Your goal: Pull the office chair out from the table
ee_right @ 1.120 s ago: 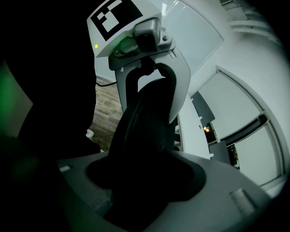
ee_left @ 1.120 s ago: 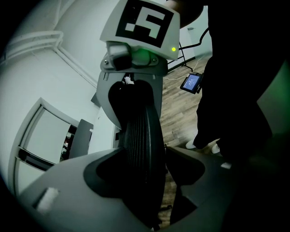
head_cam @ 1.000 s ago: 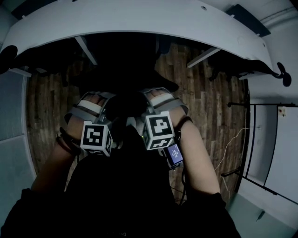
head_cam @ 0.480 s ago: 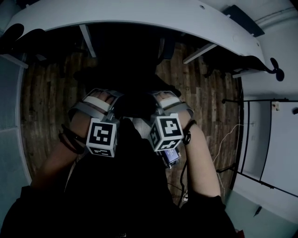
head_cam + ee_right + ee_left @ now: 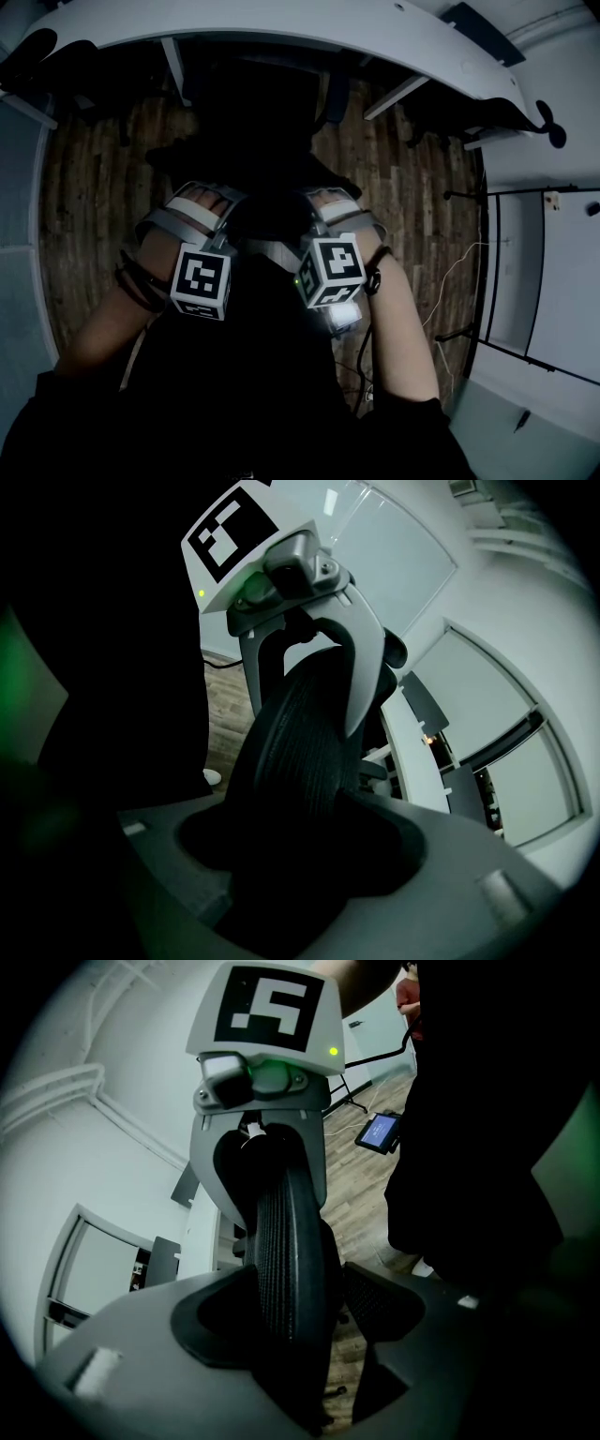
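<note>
Office chair (image 5: 253,141) faces the desk (image 5: 281,33), back toward the person, seat front near the desk's curved edge. Its top pad runs left-right. Left hand-held gripper (image 5: 300,1312) and right hand-held gripper (image 5: 291,855) each clamp one end of the pad. Wooden floor (image 5: 84,206) lies bare on both sides.
</note>
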Demonstrator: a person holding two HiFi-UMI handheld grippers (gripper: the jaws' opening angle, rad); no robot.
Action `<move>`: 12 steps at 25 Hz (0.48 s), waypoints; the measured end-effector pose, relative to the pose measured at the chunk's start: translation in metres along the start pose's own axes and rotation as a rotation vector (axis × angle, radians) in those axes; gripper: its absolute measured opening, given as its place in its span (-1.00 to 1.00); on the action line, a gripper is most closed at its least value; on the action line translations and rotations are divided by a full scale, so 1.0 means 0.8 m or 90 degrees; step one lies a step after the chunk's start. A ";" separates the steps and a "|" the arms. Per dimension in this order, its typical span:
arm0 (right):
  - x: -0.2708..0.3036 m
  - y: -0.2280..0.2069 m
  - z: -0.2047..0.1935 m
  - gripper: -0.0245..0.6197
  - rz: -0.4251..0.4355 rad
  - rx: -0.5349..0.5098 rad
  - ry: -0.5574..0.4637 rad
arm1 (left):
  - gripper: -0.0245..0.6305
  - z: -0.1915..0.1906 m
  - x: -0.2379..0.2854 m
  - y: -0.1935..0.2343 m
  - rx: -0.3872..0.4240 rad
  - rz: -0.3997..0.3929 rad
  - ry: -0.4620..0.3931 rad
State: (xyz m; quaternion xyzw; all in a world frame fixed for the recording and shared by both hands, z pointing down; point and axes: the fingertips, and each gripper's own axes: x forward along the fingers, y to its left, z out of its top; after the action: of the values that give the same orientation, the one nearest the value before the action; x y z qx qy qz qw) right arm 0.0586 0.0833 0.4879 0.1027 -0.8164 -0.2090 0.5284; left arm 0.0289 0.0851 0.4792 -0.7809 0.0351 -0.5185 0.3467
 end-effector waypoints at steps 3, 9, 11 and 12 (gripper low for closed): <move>-0.017 0.022 -0.005 -0.08 0.008 -0.007 -0.005 | 0.02 0.025 -0.005 -0.014 -0.008 0.000 0.004; -0.038 0.056 -0.021 -0.08 0.017 -0.029 -0.012 | 0.02 0.062 -0.007 -0.034 -0.027 0.010 0.022; -0.045 0.063 -0.024 -0.08 0.016 -0.034 -0.019 | 0.02 0.073 -0.008 -0.039 -0.034 0.012 0.027; -0.048 0.066 -0.026 -0.08 0.013 -0.037 -0.023 | 0.02 0.079 -0.009 -0.041 -0.038 0.012 0.029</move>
State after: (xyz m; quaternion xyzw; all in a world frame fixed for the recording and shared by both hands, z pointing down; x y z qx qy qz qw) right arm 0.0960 0.1404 0.4873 0.0753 -0.8206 -0.2290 0.5181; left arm 0.0687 0.1448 0.4785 -0.7787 0.0658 -0.5312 0.3272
